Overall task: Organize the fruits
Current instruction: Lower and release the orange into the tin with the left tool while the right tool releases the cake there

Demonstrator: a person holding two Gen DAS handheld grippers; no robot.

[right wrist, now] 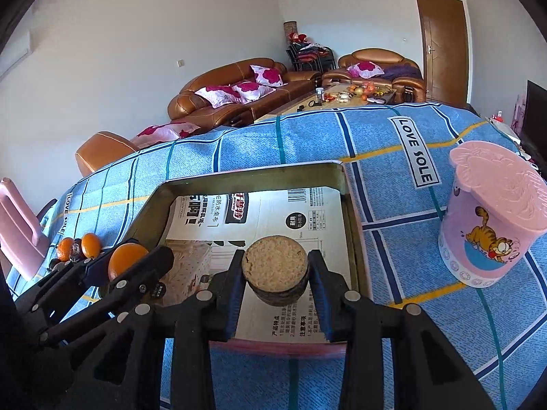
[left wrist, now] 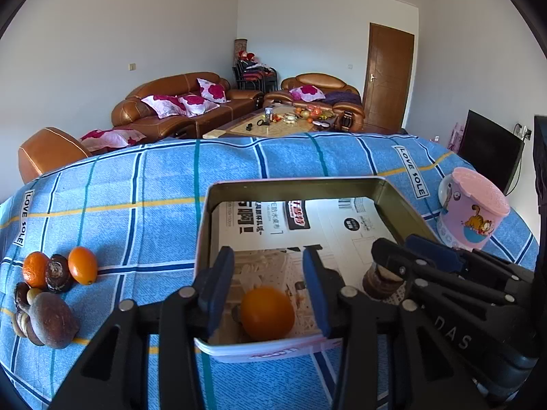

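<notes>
Inside the tin (left wrist: pixel 393 201), open left gripper (left wrist: pixel 268 294) straddles an orange (left wrist: pixel 267 312); right gripper (right wrist: pixel 276 273) clamps a disc (right wrist: pixel 275 264).

- Blue checked tablecloth (left wrist: pixel 136 184) over the table, printed "LOVE SOLE".
- Pink cup (right wrist: pixel 492 215) with a cartoon cat and a pink lid, upright on the cloth, right of the tin.
- Brown leather sofa (left wrist: pixel 177 109) against the far wall, with pink-flowered cushions (left wrist: pixel 177 104) on it.
- Second brown armchair (left wrist: pixel 318 92) near the door (left wrist: pixel 388 75), also with a cushion.
- Coffee table (left wrist: pixel 273 123) between the sofas, cluttered with small items too small to tell.
- Orange stool (left wrist: pixel 48 153) beyond the table's left edge.
- Dark screen (left wrist: pixel 489 150) at the right wall.
- Pink chair (right wrist: pixel 17 225) at the left edge in the right wrist view.
- Stacked dark chairs (left wrist: pixel 254 77) in the far corner.
</notes>
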